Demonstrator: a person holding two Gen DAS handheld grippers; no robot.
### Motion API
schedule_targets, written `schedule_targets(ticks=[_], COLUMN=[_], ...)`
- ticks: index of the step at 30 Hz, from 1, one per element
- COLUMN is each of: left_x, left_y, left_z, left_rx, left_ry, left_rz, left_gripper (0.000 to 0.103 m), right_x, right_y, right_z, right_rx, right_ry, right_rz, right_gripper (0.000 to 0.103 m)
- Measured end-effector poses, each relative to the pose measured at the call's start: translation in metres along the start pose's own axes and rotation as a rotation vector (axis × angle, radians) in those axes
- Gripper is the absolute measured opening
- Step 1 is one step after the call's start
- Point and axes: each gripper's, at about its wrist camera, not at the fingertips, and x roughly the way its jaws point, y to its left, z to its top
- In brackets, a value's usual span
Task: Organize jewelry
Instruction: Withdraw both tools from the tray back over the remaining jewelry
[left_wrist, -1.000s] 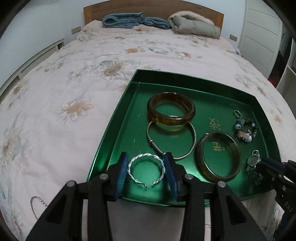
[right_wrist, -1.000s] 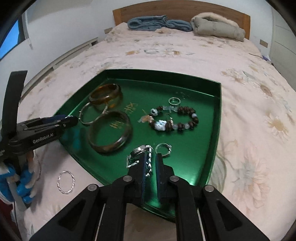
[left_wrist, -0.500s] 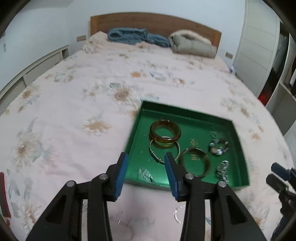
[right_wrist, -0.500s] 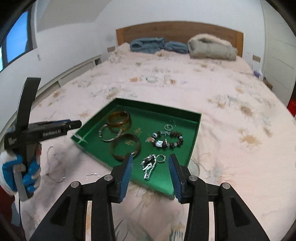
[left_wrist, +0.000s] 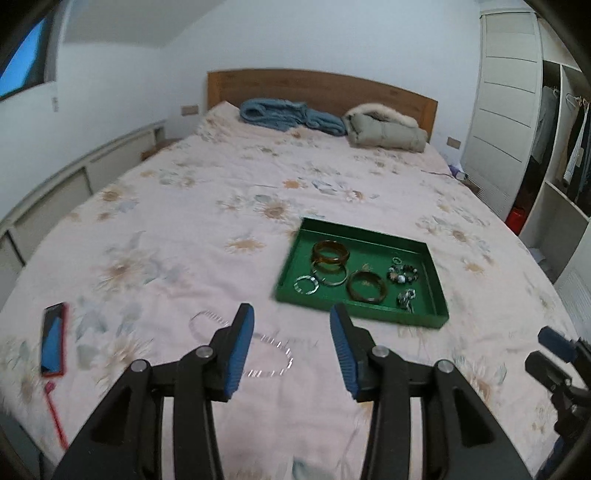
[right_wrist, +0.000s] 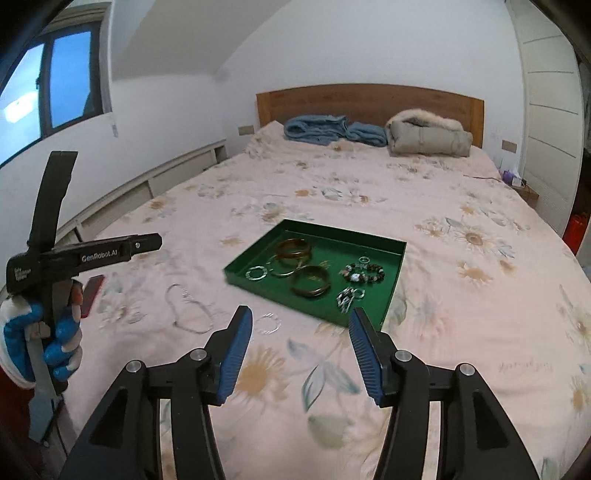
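Note:
A green tray (left_wrist: 436, 318) (right_wrist: 393, 291) lies on the bed. It holds an amber bangle (left_wrist: 330, 252), a thin metal bangle (left_wrist: 338, 280), a brown bangle (left_wrist: 367, 291), a twisted silver bracelet (left_wrist: 306, 285) (right_wrist: 257, 273), a bead bracelet (left_wrist: 402, 274) (right_wrist: 362, 272), a small ring (left_wrist: 396, 260) and a watch (left_wrist: 406, 297) (right_wrist: 345, 295). Thin chains (left_wrist: 271, 354) (right_wrist: 188, 308) and a silver ring bracelet (right_wrist: 268, 322) lie on the bedspread in front of the tray. My left gripper (left_wrist: 291, 343) is open and empty, held above the bed. My right gripper (right_wrist: 301, 349) is open and empty too.
A red phone (left_wrist: 54, 338) (right_wrist: 91, 290) lies on the bed at the left. A blue blanket (left_wrist: 288, 114) and a beige jacket (left_wrist: 386, 129) lie by the wooden headboard. A wardrobe (left_wrist: 506, 110) stands on the right. The left gripper also shows in the right wrist view (right_wrist: 110, 251).
Both grippers opened and pulled back and up from the tray. The twisted silver bracelet and the watch were let go and now lie in the tray.

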Motion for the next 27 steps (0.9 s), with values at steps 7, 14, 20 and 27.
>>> schedule_targets(ticks=[7, 14, 20, 27], left_x=[-0.067, -0.118, -0.156, -0.191], left_y=[0.003, 0.006, -0.005, -0.019], left_z=[-0.064, -0.114, -0.142, -0.163], left_rx=[-0.007, -0.009, 0.002, 0.030], left_ry=[-0.046, -0.063, -0.093, -0.136], left_rz=[0.097, 0.151, 0.157, 0.160], left_gripper=[0.041, 0.041, 0.041, 0.052], right_x=[-0.061, -0.101, -0.123, -0.148], right_y=[0.024, 0.033, 0.036, 0.048], right_z=[-0.034, -0.071, -0.096, -0.114], right_rx=[-0.011, 0.011, 0.040, 0.035], right_ry=[-0.049, -0.067, -0.064, -0.090], right_rz=[0.025, 0.019, 0.019, 0.042], right_gripper=[0.055, 0.056, 0.056, 0.060])
